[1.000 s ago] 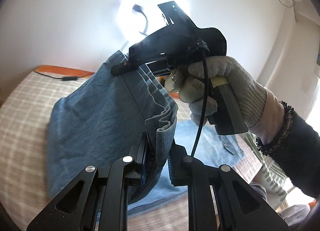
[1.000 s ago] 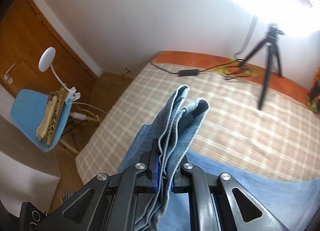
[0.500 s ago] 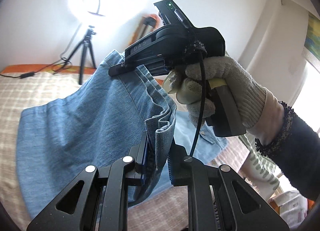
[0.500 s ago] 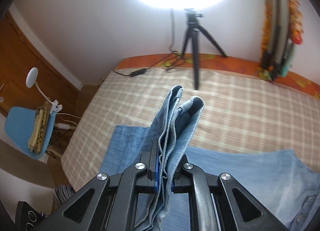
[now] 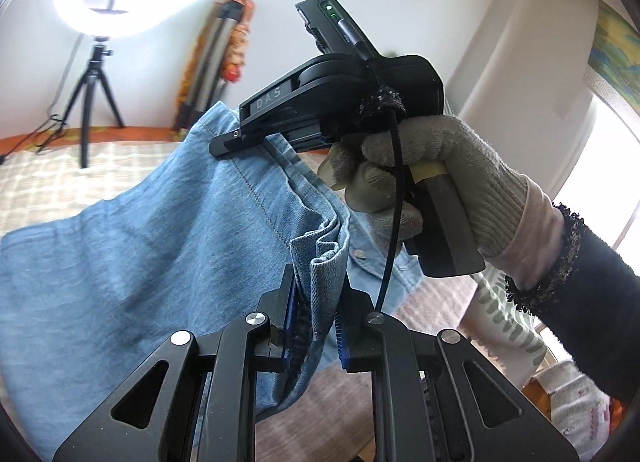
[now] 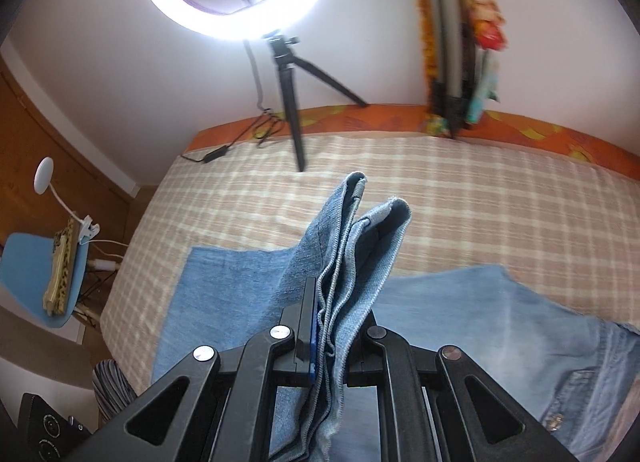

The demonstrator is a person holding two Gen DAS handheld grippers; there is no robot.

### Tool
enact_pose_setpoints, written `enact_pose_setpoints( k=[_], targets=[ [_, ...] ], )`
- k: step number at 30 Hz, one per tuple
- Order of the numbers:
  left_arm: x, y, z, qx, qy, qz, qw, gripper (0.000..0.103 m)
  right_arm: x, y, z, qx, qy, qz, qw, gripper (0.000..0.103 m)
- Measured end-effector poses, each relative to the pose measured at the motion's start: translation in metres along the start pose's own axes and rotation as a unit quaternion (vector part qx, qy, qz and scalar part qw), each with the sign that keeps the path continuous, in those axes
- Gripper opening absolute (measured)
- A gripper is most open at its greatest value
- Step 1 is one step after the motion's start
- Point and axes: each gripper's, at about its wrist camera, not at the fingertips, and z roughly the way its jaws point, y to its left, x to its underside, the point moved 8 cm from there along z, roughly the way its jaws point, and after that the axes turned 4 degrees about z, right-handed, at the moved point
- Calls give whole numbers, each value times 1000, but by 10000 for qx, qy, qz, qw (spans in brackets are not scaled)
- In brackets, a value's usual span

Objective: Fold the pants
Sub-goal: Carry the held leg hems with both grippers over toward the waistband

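Observation:
Light blue denim pants [image 5: 152, 246] hang lifted over a checked bed, the rest of them spread flat on the cover [image 6: 460, 310]. My left gripper [image 5: 318, 302] is shut on a bunched hem of the pants. My right gripper [image 6: 334, 318] is shut on several stacked hem layers that stick up between its fingers. In the left wrist view the right gripper's black body [image 5: 344, 97] shows from the side, held by a gloved hand [image 5: 432, 177], with its fingers clamped on the upper edge of the same fabric.
The beige checked bed cover [image 6: 500, 201] has an orange strip at the wall. A lit ring light on a tripod [image 6: 288, 73] stands at the far edge with cables. A blue chair [image 6: 44, 270] with a clip lamp is left of the bed.
Both grippers swung sideways with the pants still clamped. The ring light and tripod slid leftward across both views, and more of the waistband end came into sight at the right.

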Motion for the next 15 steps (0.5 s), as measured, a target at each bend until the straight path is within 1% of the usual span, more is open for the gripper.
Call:
enact_pose_setpoints(
  k=[4, 9, 15],
  targets=[
    [-4, -19, 17, 178, 103, 92, 9997, 14, 5, -32, -10, 118, -7, 145, 9998, 6],
    [-10, -40, 47, 381, 259, 242, 9986, 14, 10, -68, -26, 264, -50, 301, 9992, 6],
    [-16, -73, 76, 587, 407, 471, 9963, 14, 14, -116, -52, 428, -169, 554, 9974, 6]
  ],
)
